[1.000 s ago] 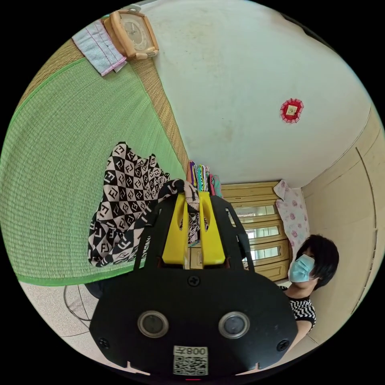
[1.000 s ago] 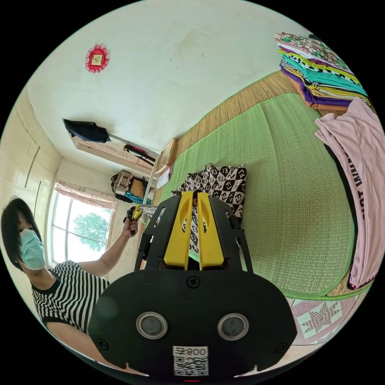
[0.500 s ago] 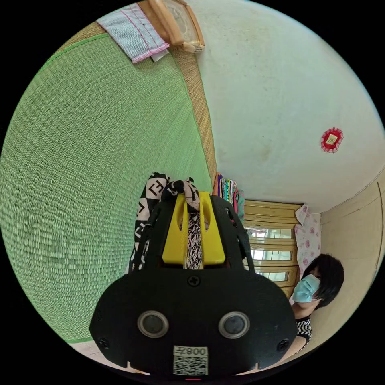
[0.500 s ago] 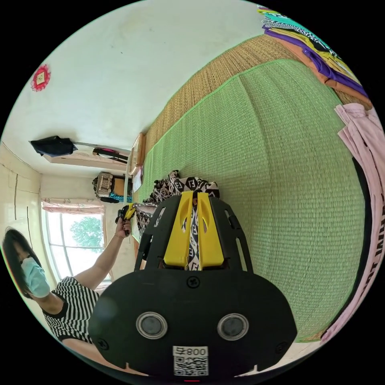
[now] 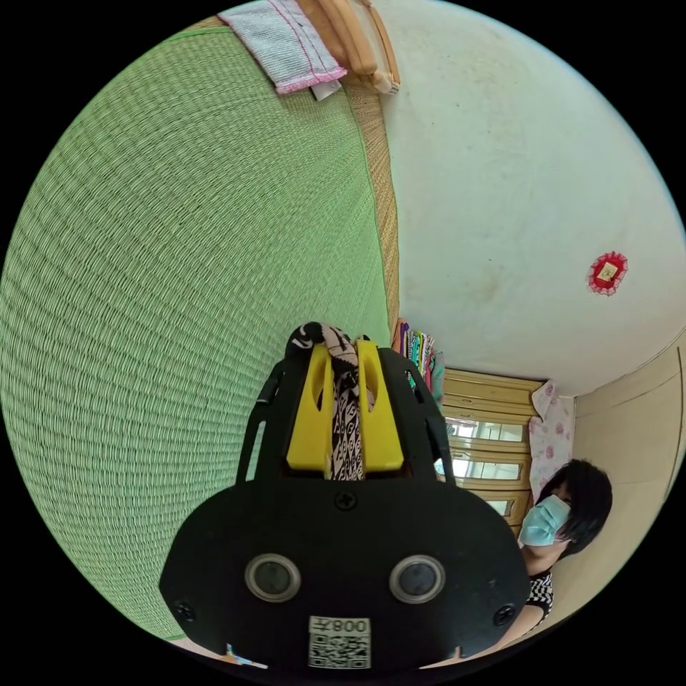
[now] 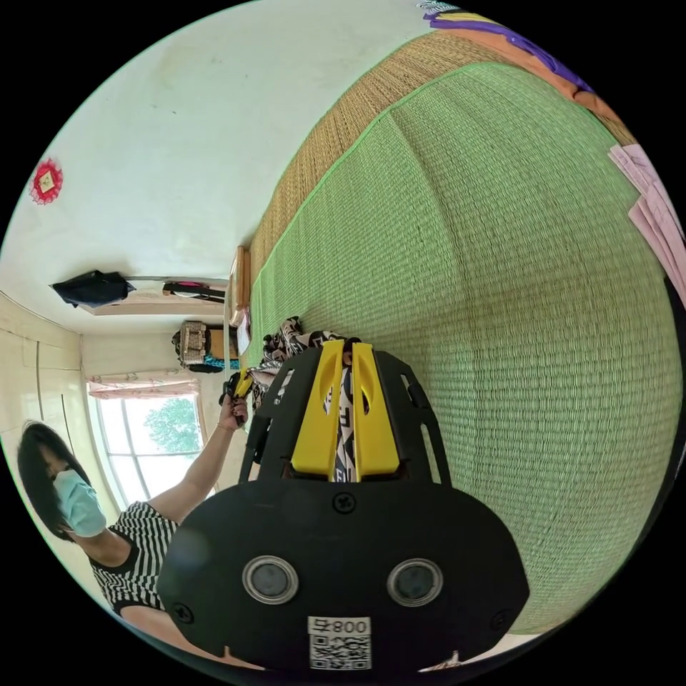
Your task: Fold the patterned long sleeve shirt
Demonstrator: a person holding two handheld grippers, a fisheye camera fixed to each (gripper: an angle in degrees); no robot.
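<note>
My left gripper [image 5: 344,350] has its yellow fingers [image 5: 309,414] clamped on a bunched fold of the patterned long sleeve shirt [image 5: 346,414]; the cloth runs down the narrow gap between them and curls over their tips. In the left gripper view my own black housing hides the rest of the garment, so I cannot tell how it hangs or lies over the green mat [image 5: 179,286]. At that view's far edge a folded towel [image 5: 289,43] and a wooden frame [image 5: 361,36] are cut off by the picture's rim.

My right gripper [image 6: 345,348] is likewise closed on the shirt [image 6: 344,429], a strip of it pinched between the fingers [image 6: 318,414]. The right gripper view adds more: a crumpled part of the shirt lies beside the finger tips on the mat [image 6: 500,286], and my other hand [image 6: 232,407] holds the left gripper [image 6: 241,384] with the cloth stretched between. A pink garment [image 6: 654,207] and a stack of folded clothes [image 6: 514,50] are cropped at the right edge.
</note>
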